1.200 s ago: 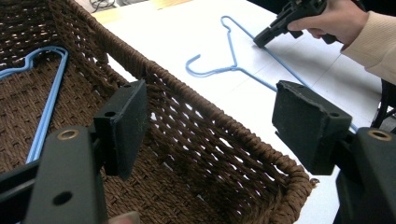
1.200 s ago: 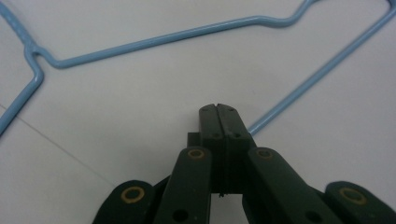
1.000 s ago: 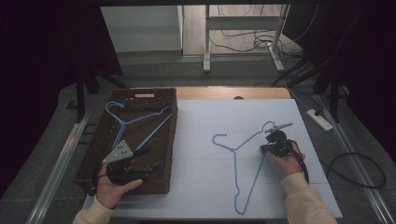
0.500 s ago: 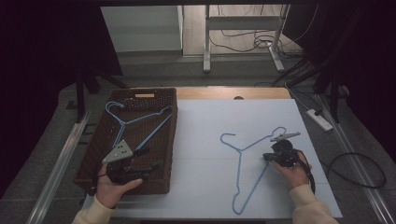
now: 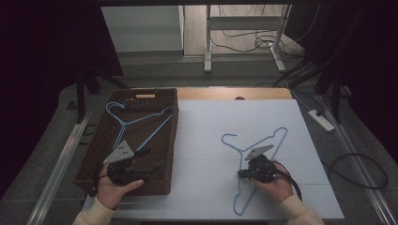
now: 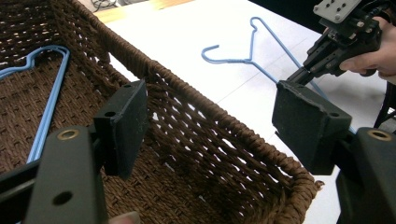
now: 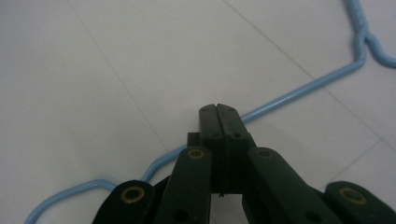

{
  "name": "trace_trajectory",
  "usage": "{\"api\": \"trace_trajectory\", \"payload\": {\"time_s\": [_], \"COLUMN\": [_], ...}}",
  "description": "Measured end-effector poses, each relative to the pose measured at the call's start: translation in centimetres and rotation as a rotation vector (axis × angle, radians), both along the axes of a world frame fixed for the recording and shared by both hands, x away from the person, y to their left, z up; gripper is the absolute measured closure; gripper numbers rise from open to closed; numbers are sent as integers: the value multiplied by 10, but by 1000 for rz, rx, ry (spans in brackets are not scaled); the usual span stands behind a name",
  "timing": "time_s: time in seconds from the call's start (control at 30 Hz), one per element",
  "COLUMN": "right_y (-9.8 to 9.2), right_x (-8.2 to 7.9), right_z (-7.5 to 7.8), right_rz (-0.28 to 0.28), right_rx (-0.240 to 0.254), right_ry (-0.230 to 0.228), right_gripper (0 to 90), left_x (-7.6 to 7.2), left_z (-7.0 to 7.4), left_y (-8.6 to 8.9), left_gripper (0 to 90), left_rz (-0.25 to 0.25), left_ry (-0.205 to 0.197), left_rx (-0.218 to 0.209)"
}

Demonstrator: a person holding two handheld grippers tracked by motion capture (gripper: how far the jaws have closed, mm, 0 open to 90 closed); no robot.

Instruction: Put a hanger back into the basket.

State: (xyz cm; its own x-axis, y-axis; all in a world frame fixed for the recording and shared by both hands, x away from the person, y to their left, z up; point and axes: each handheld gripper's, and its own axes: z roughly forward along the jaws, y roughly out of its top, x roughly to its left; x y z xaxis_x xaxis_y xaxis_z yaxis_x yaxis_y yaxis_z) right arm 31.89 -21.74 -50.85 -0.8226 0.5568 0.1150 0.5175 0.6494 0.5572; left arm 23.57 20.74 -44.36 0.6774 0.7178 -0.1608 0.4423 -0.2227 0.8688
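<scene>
Hanger (image 5: 263, 154) dragged leftward, in right claw (image 5: 241, 174).

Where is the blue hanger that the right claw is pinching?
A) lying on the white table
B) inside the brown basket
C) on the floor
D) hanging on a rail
A: the right claw is shut on a wire of the blue hanger, which lies flat on the white table, outside the brown basket.

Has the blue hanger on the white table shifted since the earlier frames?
Yes. The blue hanger, clamped in the right gripper, slid leftward, closer to the wicker basket.
</scene>
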Motion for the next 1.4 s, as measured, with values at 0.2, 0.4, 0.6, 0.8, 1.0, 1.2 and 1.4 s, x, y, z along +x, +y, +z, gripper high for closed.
{"api": "trace_trajectory", "payload": {"time_s": [0.2,0.4,0.6,0.8,1.0,1.2,1.4], "right_y": [2,13,28,38,47,50,50], "right_x": [-3,-4,0,4,8,9,9], "right_z": [-2,-3,-4,-6,-7,-8,-8], "right_rz": [10,32,56,65,64,63,63], "right_rx": [19,25,29,33,45,50,52], "right_ry": [11,-3,-11,-21,-29,-36,-39], "right_gripper": [900,900,900,900,900,900,900], "left_x": [0,0,1,1,1,1,1], "left_z": [0,0,0,-1,-1,-1,-1], "left_y": [-1,-1,-1,-1,-1,-1,-1], "left_gripper": [278,278,278,278,278,278,278], "left_rz": [-1,-1,0,-1,-1,-2,-3], "left_ry": [0,-1,0,1,2,2,2], "left_rx": [1,4,4,3,4,4,4]}}
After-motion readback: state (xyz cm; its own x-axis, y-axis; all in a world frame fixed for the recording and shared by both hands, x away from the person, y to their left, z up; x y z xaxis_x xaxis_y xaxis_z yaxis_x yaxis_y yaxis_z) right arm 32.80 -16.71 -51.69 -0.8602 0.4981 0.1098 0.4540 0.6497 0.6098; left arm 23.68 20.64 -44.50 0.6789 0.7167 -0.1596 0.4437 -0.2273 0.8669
